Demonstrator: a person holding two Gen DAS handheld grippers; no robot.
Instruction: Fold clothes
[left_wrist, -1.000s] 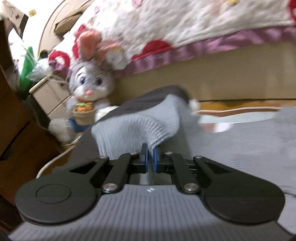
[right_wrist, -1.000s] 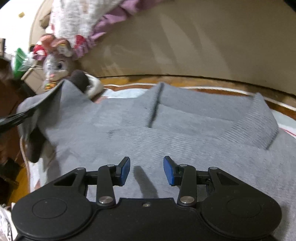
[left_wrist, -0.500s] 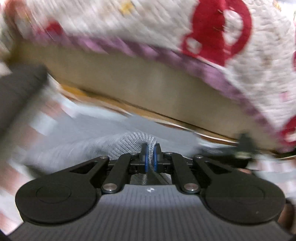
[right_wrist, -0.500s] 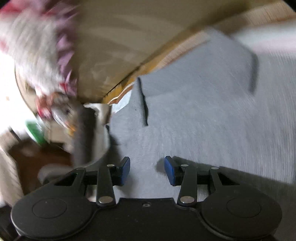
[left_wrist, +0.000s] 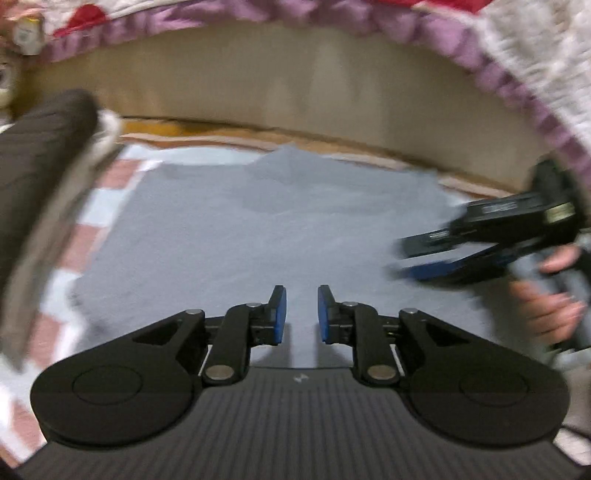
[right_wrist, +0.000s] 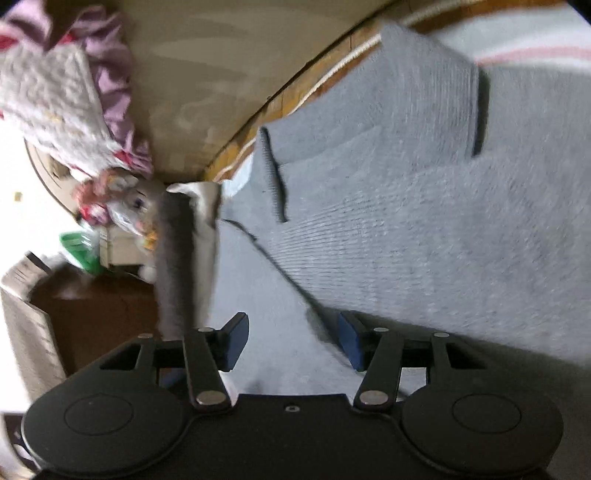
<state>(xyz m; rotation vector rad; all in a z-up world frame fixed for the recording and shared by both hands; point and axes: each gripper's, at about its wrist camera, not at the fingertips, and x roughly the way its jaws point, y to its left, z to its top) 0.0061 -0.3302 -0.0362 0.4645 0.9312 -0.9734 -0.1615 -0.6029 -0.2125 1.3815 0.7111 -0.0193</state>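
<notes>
Grey knit sweater (right_wrist: 424, 221) is spread flat on the floor rug, right up against the beige side of a bed (left_wrist: 295, 92). It's a fine ribbed knit, and in the right wrist view you can see folded sections layered on top of each other, with dark shadowed edges where one layer overlaps the next. Left wrist view is pretty blurry but shows the same grey fabric (left_wrist: 258, 229) lying over a checked pink-and-white mat (left_wrist: 92, 206).

Left gripper (left_wrist: 301, 314) hangs over the sweater with its blue pads a small way apart and spreading, nothing pinched between them, just fabric underneath. Right gripper (right_wrist: 293, 339) has its jaws roughly halfway apart and widening too, sitting over a fold edge of the sweater but not clamping it. You can also spot the right gripper (left_wrist: 480, 240) from the left camera, held in a person's hand (left_wrist: 550, 295).

A plush bunny (right_wrist: 129, 206) sits off by the bed corner.
</notes>
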